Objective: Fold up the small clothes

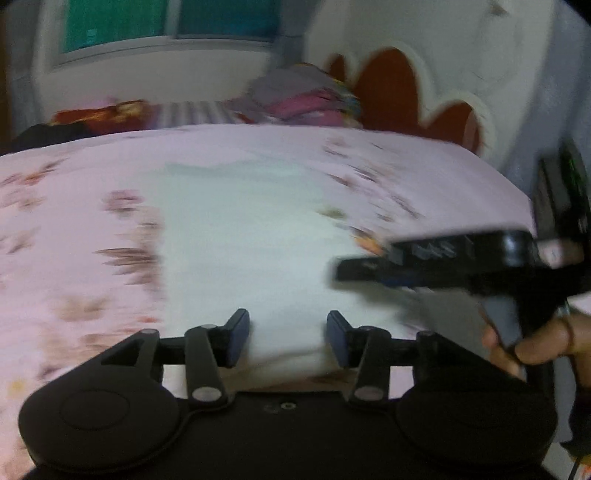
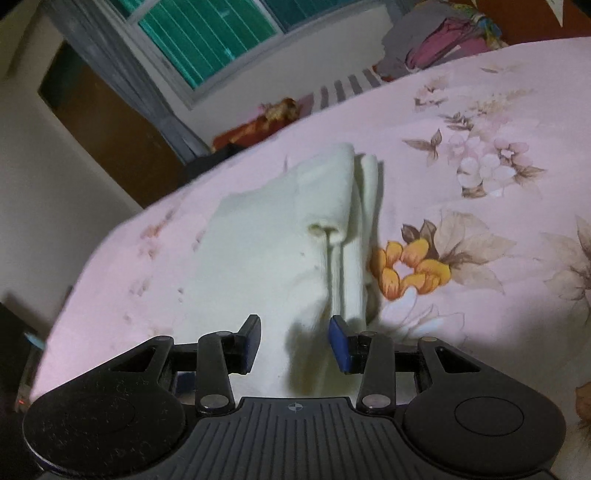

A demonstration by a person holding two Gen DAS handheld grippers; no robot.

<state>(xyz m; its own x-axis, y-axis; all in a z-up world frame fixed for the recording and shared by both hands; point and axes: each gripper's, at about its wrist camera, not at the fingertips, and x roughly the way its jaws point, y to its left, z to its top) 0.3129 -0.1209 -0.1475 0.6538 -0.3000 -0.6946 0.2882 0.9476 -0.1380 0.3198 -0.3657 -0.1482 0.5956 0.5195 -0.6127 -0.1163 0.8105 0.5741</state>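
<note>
One pale folded garment (image 2: 280, 236) lies on the floral bedsheet (image 2: 480, 229), both tongs (image 1: 288, 338) (image 2: 295, 341) apart, gripping nothing.

No readable text, label, brand or number shows in either view.

The left wrist view is taken low and close over a pink floral bedspread (image 1: 74, 229), tilted downward toward the window (image 1: 170, 26) at 12 o'clock. The right wrist view is rolled, with the window (image 2: 207, 33) at 11 o'clock. A pale folded cloth (image 1: 240, 236) (image 2: 273, 251) and a clothes pile (image 1: 303, 96) (image 2: 439, 40) are shared.
</note>
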